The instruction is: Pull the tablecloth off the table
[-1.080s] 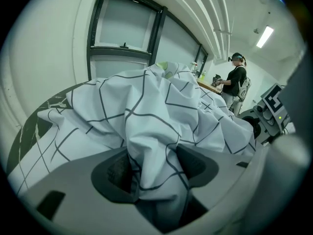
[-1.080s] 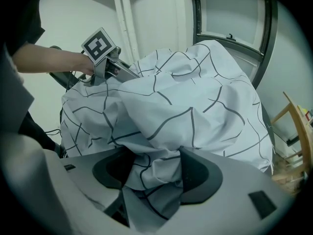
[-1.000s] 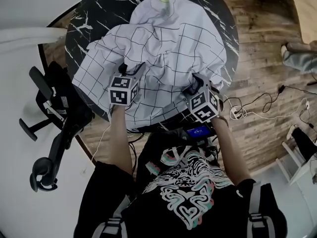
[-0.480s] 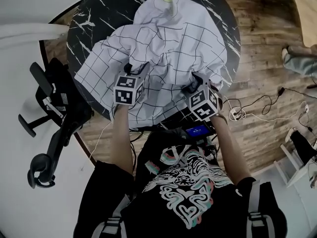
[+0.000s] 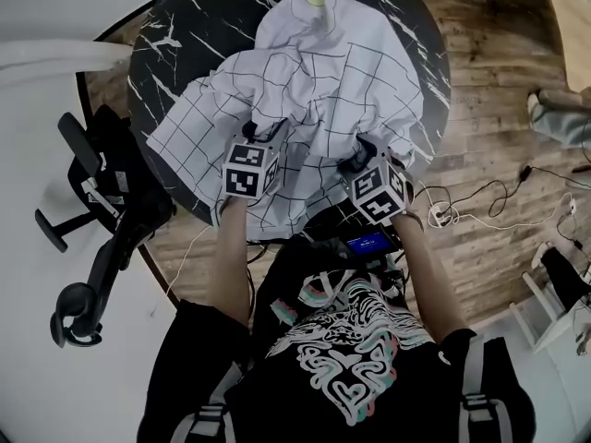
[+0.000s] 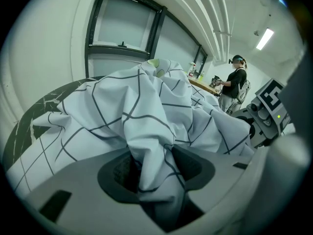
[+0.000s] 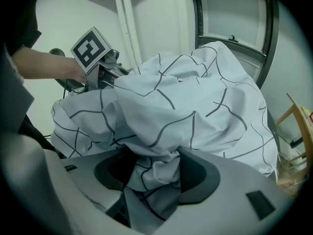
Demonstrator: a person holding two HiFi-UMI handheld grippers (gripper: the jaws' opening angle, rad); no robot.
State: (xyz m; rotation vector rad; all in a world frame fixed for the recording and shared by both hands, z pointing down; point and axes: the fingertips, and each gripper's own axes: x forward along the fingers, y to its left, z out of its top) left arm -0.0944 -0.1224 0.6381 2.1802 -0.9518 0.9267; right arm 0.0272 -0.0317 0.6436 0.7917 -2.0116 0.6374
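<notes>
In the left gripper view a tablecloth fold is pinched by the left gripper, its jaws just narrowed. The right gripper, also just narrowed, is clamped on it likewise. The cloth is heaped on the table, overhanging the near edge.

Probably a lab or workroom: an office chair, loose cables on the wood floor, ceiling pipes, and a person at a far bench.

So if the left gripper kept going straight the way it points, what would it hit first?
More tablecloth: the left gripper, its jaws just closing further, already pinches a fold, and the bunched heap rises straight ahead. Beneath probably lies the black table, though depth is unclear.
</notes>
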